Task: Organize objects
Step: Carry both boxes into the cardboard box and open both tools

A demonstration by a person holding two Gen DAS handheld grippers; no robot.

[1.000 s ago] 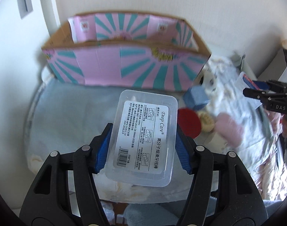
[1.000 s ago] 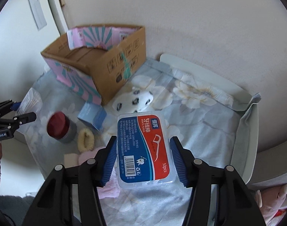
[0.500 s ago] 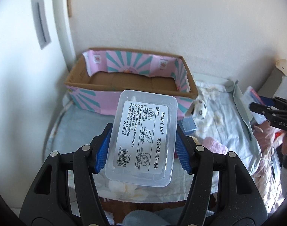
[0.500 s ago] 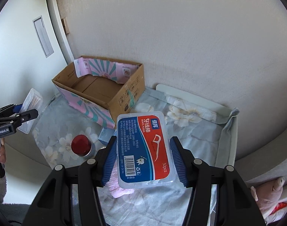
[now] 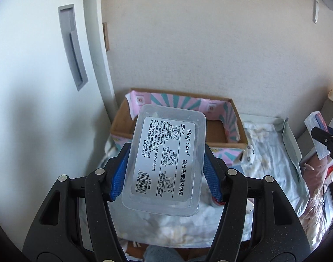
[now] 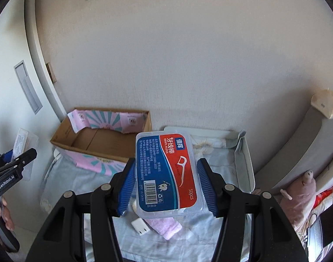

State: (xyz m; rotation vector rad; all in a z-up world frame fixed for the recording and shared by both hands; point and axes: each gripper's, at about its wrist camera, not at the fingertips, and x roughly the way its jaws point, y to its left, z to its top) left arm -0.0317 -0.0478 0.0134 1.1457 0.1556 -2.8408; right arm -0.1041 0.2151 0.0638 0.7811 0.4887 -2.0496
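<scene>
My left gripper (image 5: 165, 171) is shut on a clear floss-pick box (image 5: 166, 159) with a white "Deep Care" label, held in the air in front of the open cardboard box (image 5: 214, 128) with pink and teal flaps. My right gripper (image 6: 167, 184) is shut on a second floss box (image 6: 168, 174) with a red and blue label, held high above the floral cloth (image 6: 83, 181). Each gripper shows at the edge of the other's view: the left gripper (image 6: 13, 168) with its clear box, the right gripper (image 5: 325, 139) with its box.
A pink towel (image 6: 166, 227) and a small white charger (image 6: 140, 224) lie on the cloth under the right gripper. A white tray rim (image 6: 242, 152) borders the cloth on the right. A pink plush toy (image 6: 301, 190) sits far right. Walls stand close behind and left.
Both grippers have risen with their boxes still held. The cardboard box and the items on the cloth now sit lower and smaller in both views, with more wall showing.
</scene>
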